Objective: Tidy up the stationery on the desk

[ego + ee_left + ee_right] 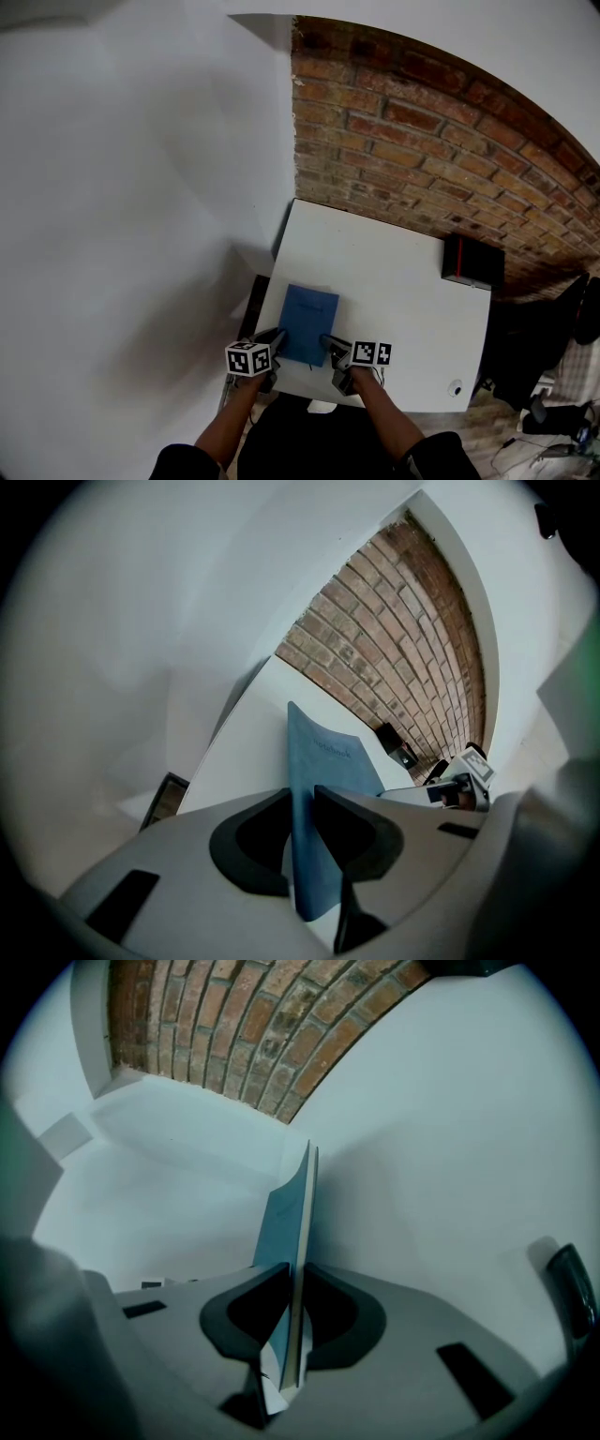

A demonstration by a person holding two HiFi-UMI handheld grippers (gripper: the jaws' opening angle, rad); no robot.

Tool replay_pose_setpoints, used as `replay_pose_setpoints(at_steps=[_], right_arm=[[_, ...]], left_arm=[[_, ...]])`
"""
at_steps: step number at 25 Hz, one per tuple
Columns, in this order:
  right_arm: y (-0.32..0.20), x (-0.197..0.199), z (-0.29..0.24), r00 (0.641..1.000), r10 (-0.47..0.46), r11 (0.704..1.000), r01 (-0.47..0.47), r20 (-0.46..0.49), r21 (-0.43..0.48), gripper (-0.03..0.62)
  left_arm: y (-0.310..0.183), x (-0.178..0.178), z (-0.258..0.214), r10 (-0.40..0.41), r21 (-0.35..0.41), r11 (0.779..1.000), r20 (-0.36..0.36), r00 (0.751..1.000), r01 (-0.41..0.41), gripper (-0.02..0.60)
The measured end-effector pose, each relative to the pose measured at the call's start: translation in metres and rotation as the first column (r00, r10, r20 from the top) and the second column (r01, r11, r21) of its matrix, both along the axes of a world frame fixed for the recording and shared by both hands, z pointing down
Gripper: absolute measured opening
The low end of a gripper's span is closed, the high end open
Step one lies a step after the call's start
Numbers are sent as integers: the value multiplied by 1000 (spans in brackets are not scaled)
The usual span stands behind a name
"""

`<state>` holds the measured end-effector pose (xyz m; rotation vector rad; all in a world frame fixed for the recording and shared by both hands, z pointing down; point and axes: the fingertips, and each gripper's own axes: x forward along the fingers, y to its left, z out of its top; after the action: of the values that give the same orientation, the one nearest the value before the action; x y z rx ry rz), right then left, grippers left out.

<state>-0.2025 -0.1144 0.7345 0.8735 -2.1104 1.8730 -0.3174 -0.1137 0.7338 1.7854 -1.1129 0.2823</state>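
Finding one: grip. My left gripper (302, 799) is clamped on one long edge of the blue notebook (307, 323). The right gripper (298, 1274) is clenched on the opposite, page-side edge. In each gripper view the book stands edge-on between the pads, with no gap visible.

Finding two: position. The notebook is held between the two grippers over the near-left part of the white desk (403, 300), close to its front edge.

Assessment of the step: I judge this to be the placing of the notebook.
- Keep both grippers level with each other so the cover does not twist.
- Bring the book down flat and square to the desk edge.
- Let go with both sides together only once the book is fully supported.
- A grip this near the edge could let the book slip if one side releases first.

Finding three: limits of view.
- I cannot tell whether the notebook's underside already touches the desk; the head view is too steep and the gripper views see it edge-on.
- The lettering on the cover is faint.
- A black box (472, 261) with a red edge sits at the far right of the desk; its contents are not visible.
- A small pale object (456, 386) near the right front corner is too small to identify.
- My forearms cover the desk's near edge.
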Motion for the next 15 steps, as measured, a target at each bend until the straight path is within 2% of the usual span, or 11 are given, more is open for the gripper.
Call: replay_pose_setpoints(at_steps=[6, 10, 15], right_arm=[[-1, 1, 8, 1000, 13, 999, -13, -28, -29, 58], [0, 2, 11, 999, 21, 999, -23, -38, -41, 58], [1, 2, 21, 993, -11, 999, 6, -118, -38, 67]], left_arm=[[-4, 1, 7, 13, -19, 1000, 13, 1000, -13, 74], [-6, 2, 10, 20, -21, 1000, 58, 998, -19, 75], [-7, 4, 17, 37, -51, 998, 119, 992, -31, 77]])
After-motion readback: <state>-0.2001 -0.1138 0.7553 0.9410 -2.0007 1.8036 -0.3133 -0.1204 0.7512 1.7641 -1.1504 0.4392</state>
